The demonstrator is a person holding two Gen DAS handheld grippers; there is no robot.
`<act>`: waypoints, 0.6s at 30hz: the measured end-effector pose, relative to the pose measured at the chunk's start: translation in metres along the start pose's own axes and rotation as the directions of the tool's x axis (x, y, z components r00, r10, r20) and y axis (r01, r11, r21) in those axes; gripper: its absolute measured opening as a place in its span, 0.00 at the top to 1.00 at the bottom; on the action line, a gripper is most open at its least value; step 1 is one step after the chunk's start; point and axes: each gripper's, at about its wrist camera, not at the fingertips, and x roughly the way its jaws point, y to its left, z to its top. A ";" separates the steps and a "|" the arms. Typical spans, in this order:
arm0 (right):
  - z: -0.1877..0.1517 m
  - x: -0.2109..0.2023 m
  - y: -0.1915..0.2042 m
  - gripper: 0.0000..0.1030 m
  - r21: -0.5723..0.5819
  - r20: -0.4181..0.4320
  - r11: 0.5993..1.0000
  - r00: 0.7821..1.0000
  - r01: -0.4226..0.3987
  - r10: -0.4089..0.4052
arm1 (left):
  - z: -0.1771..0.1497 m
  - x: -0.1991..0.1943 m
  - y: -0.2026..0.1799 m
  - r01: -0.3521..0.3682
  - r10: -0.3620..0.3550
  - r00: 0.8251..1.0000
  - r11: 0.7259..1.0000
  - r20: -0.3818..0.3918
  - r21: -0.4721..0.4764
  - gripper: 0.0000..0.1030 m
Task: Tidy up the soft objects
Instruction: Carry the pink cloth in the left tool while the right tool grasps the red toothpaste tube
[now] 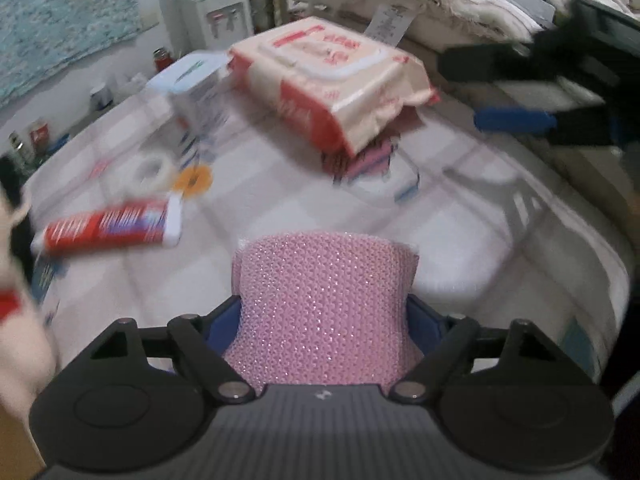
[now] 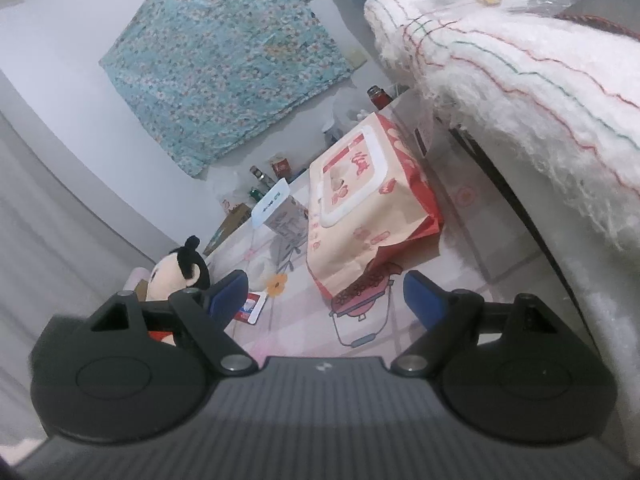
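Note:
My left gripper [image 1: 326, 312] is shut on a pink knitted sponge pad [image 1: 326, 304], held above the patterned tablecloth [image 1: 248, 216]. A large peach-and-red wet-wipes pack [image 1: 332, 80] lies further back; it also shows in the right wrist view [image 2: 360, 200]. My right gripper [image 2: 326, 292] is open and empty, above the cloth in front of the wipes pack; it shows at the far right of the left wrist view [image 1: 516, 92]. A Mickey plush [image 2: 180, 276] lies to its left; it shows blurred at the left edge of the left wrist view [image 1: 16, 280].
A red toothpaste tube [image 1: 108, 228], a white tape roll [image 1: 150, 172] and a small white-blue box [image 1: 196, 92] lie on the left. A white fringed blanket [image 2: 520, 80] hangs over a ledge at right. Bottles [image 2: 260, 180] stand by the wall.

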 end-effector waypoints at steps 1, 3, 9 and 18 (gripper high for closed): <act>-0.001 0.002 0.002 0.17 -0.009 -0.005 1.000 1.000 0.002 -0.002 | -0.009 -0.007 0.001 0.000 0.000 1.000 1.000 -0.007 -0.006 0.18; -0.004 0.004 0.006 0.18 -0.027 -0.016 1.000 1.000 -0.006 0.006 | -0.026 -0.022 0.000 -0.036 0.036 0.999 0.999 -0.020 0.013 0.18; -0.017 0.010 0.026 0.21 -0.127 -0.069 0.990 0.996 -0.060 0.052 | -0.069 -0.086 0.011 -0.165 0.164 0.977 0.986 0.136 -0.010 0.16; -0.037 0.060 0.096 0.29 -0.335 -0.237 0.924 0.966 -0.182 0.104 | -0.099 -0.160 0.050 -0.186 0.230 0.932 0.967 0.279 -0.177 0.14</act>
